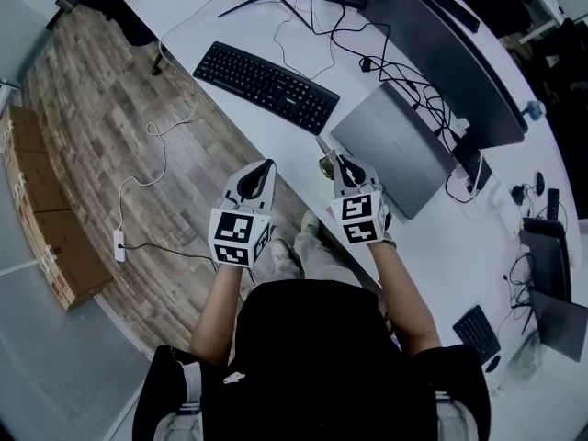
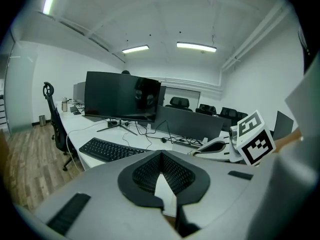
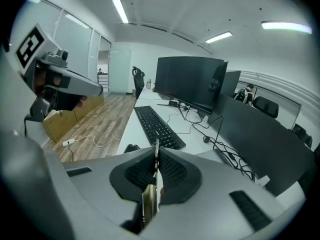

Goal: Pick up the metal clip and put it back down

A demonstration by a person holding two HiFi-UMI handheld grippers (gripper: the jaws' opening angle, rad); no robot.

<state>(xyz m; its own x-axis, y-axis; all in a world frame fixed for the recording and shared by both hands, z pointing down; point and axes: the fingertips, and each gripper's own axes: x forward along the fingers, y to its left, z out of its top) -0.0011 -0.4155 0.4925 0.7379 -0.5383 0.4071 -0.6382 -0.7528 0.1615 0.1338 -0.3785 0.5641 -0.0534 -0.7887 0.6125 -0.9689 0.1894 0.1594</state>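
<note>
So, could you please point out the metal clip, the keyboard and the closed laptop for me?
metal clip (image 3: pixel 151 200): right gripper view, its flat strip.
keyboard (image 1: pixel 266 85): head view, middle keys.
closed laptop (image 1: pixel 390 150): head view, lid centre.

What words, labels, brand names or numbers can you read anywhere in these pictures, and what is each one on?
No text can be read in any view.
Keyboard: key legends too small to read.
Marker cubes: black and white square patterns only, no letters or numbers.
Cardboard boxes: any print too small to tell.
Monitors: screens dark, no logo readable.
</note>
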